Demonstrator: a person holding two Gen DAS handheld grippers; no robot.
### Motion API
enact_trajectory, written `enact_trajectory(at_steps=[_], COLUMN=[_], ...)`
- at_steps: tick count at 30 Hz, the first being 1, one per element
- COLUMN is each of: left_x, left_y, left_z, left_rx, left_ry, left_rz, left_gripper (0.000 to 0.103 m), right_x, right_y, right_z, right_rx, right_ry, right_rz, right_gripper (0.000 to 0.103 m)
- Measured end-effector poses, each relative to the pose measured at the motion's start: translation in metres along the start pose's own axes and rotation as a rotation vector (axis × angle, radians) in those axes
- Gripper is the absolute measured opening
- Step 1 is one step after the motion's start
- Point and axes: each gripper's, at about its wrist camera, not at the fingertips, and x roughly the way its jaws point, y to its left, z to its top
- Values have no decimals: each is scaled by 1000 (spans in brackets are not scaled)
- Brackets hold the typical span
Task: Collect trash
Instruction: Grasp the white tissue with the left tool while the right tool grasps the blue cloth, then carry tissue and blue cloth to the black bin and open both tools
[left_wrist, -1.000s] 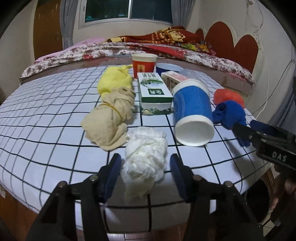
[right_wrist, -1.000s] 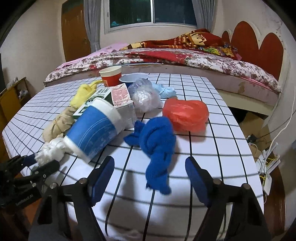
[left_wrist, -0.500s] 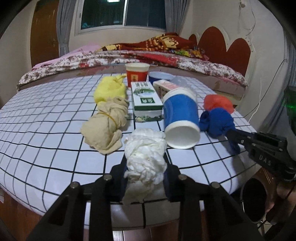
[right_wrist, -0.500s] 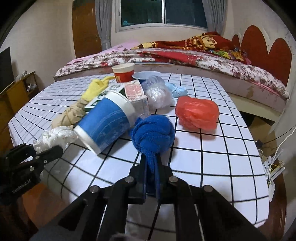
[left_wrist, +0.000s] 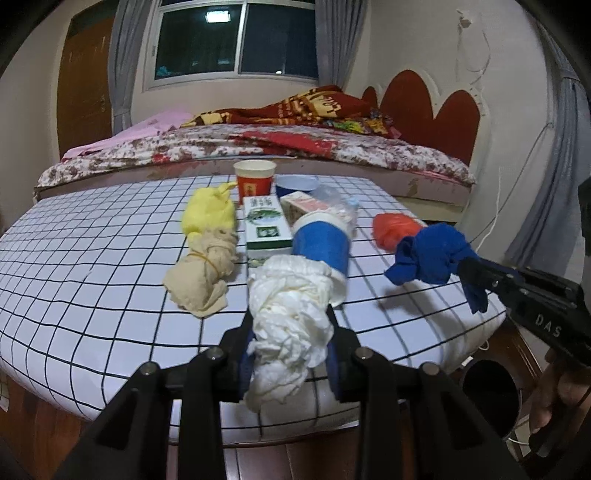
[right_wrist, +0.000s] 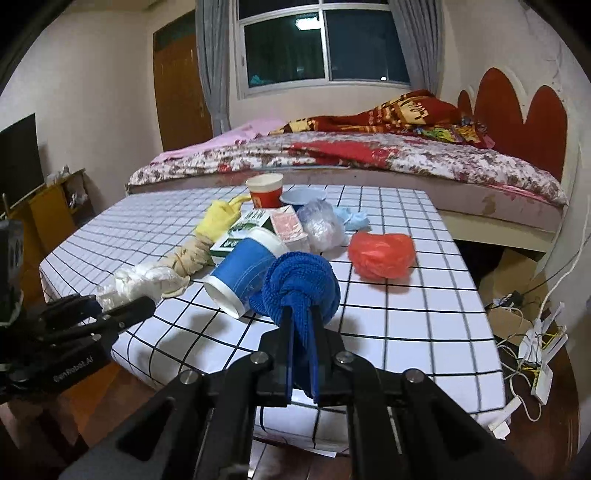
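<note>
Checked table (left_wrist: 92, 258): bare squares at left, trash clustered centre-right, near edge just below both grippers. White wad (left_wrist: 291, 325), long axis near-to-far, pinched by left gripper (left_wrist: 291, 354) above near edge. Blue knotted cloth (right_wrist: 301, 288), tail toward camera, clamped in right gripper (right_wrist: 301, 354), lifted near right edge.

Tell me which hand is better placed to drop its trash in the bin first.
Right. Its tongs grip the blue cloth by the table edge, beside the dark bin on the floor. The left tongs hold the white wad farther away.
</note>
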Motion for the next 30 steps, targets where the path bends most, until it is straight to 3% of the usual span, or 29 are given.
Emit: enact_trajectory(at_steps=[7, 17, 24, 30], left_x=[-6, 10, 21, 40], left_y=[-40, -156, -242, -295], left_z=[0, -15, -40, -69], left_rx=[58, 234, 359, 423], left_ry=[-13, 29, 98, 203], left_rz=[-100, -319, -483, -569], left_gripper=[33, 33, 33, 33], right_x=[-44, -114, -146, -155], right_y=[-28, -123, -177, -217], right_z=[-10, -65, -117, -166], right_rx=[47, 194, 278, 350], right_ry=[-47, -26, 45, 130], right_rz=[-67, -278, -385, -399], right_gripper=[7, 7, 7, 7])
